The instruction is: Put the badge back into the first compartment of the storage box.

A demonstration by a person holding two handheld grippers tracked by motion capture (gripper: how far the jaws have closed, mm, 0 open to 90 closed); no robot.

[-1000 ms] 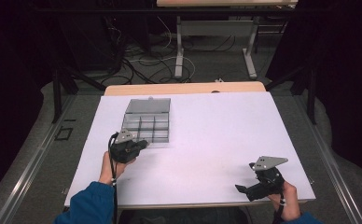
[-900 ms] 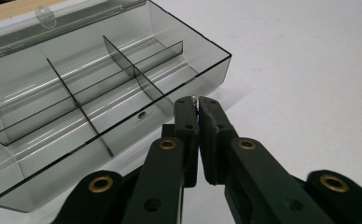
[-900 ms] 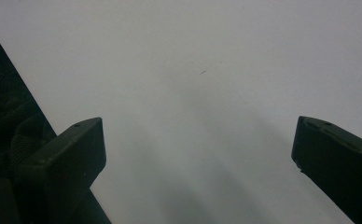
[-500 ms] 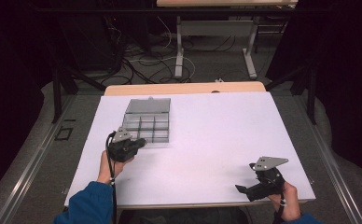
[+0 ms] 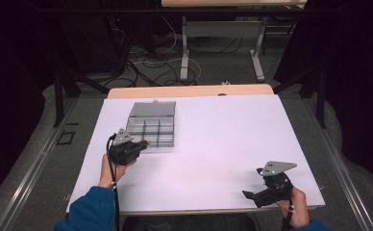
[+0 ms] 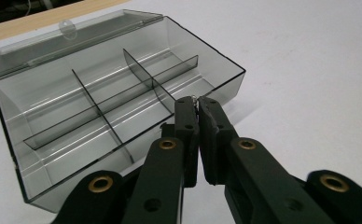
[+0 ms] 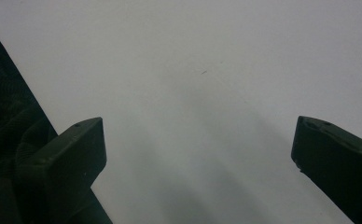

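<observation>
A clear grey plastic compartment box point(image 5: 152, 143) lies open on the white table top, its lid point(image 5: 152, 109) folded back and its cells point(image 6: 100, 100) looking empty. My left gripper point(image 5: 144, 143) hovers at the box's near left corner, jaws shut, tips point(image 6: 197, 103) over the front right cell. A tiny shiny metal bit point(image 6: 194, 98) shows pinched between those tips. My right gripper point(image 5: 253, 195) rests near the table's front right edge, far from the box. Its jaws stand wide open point(image 7: 195, 149) with bare white table between them.
The white sheet point(image 5: 223, 139) covers most of the table, with a wooden strip point(image 5: 189, 90) bare along the far edge. Beyond it are dark floor, cables and another table's legs point(image 5: 184, 53). A blue sleeve point(image 5: 91, 209) enters at the bottom left.
</observation>
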